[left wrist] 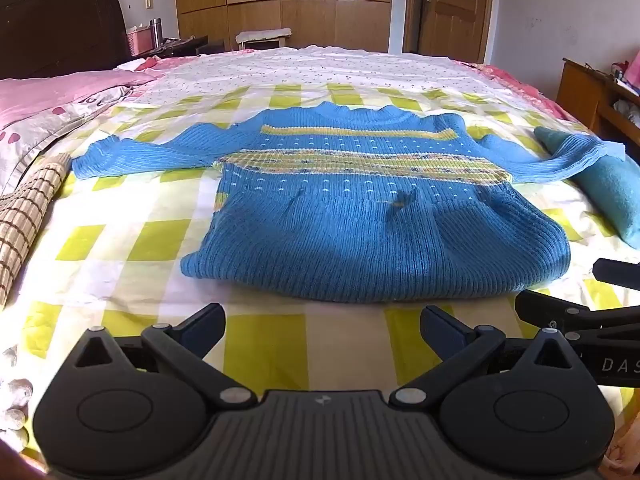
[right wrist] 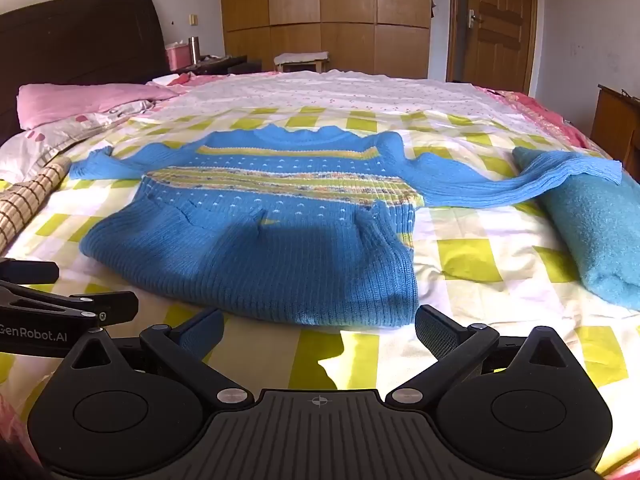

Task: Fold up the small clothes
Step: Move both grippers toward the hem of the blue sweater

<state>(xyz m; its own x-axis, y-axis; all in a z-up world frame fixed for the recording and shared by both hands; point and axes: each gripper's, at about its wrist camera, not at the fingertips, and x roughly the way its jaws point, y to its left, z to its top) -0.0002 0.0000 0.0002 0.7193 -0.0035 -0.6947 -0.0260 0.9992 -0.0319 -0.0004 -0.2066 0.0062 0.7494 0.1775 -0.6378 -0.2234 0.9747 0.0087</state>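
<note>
Bed (left wrist: 120, 248): it fills both views, covered with a sheet of yellow-green and white squares; a white flowered sheet lies farther back.
Wardrobe (left wrist: 280, 0): wooden, at the far wall, with a brown door (right wrist: 496, 24) to its right in both views.
Headboard (right wrist: 80, 36): dark, at the far left; the right wrist view shows more of it than the left wrist view.
Sweater (left wrist: 360, 216): blue knit with yellow stripes, it lies flat in the middle of the bed, sleeves spread to both sides, hem toward the cameras. In the left wrist view it is in the centre; in the right wrist view it sits more to the left.
Pink blanket (right wrist: 80, 100): bunched at the left of the bed, near the headboard.
Teal cloth (right wrist: 592, 228): folded, at the right of the sweater; the right sleeve end lies over it. The right wrist view shows nearly all of it, the left wrist view only a part at the edge.
Checked mat (left wrist: 28, 216): rolled, at the left edge of the bed, seen larger in the left wrist view.
Left gripper (left wrist: 322, 326): fingers wide apart, nothing between them, just before the hem.
Right gripper (right wrist: 320, 330): fingers wide apart and empty, near the hem's right corner. Each view shows the other gripper at its edge.
</note>
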